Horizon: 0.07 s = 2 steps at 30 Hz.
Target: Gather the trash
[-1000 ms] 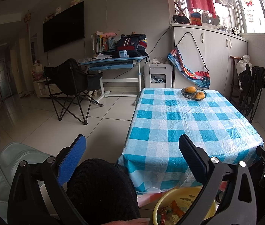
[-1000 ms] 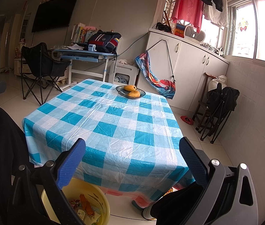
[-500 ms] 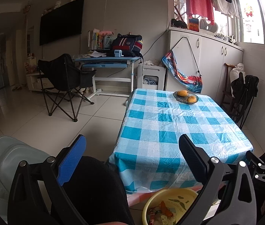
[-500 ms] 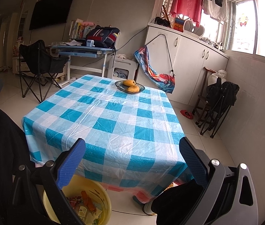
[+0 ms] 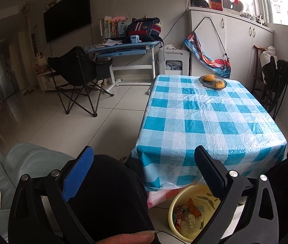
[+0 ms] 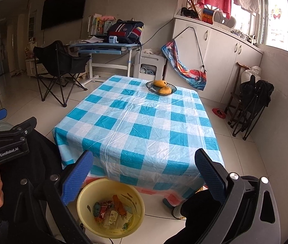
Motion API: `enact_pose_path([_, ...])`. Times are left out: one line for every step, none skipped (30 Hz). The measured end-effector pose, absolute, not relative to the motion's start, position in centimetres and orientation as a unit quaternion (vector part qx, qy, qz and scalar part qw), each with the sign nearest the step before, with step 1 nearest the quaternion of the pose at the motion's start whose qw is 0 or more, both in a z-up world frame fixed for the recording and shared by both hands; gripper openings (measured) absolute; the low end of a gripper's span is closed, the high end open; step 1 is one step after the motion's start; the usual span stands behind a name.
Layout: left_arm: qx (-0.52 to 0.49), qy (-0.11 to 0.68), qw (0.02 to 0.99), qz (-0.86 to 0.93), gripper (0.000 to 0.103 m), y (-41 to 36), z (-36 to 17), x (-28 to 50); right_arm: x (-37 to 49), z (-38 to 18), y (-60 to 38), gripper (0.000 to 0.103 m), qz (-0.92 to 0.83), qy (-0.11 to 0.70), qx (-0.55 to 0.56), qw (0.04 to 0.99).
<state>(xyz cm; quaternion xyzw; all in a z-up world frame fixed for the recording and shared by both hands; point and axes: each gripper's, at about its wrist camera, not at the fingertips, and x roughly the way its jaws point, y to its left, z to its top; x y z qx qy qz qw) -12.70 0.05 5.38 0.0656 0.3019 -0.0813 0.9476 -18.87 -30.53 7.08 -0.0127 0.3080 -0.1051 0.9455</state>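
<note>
Yellow basin (image 6: 111,209) upright on floor, trash (image 6: 111,211) inside; both jaws spread, empty.

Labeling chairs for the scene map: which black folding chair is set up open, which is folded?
The open chair stands by the blue desk, left of the table. The folded chair leans on the right wall.

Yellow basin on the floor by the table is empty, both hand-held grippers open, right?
Not empty. The right wrist view shows the yellow basin holding trash: wrappers and a small bottle. The rest stands: it sits on the floor by the table, and both hand-held grippers are open.
</note>
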Motion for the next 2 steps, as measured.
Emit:
enact_pose_path([0.063,0.307,0.946,-0.079,0.096,0.12,5.27,-12.60,-19.07,7.16,-30.45,0.096,-0.105,0.307,-0.016,0.946])
enact_pose_path([0.062,0.311,0.945,-0.078,0.096,0.31,5.14,-12.57,-18.84,7.24,-30.26,0.096,-0.105,0.306,-0.019,0.946])
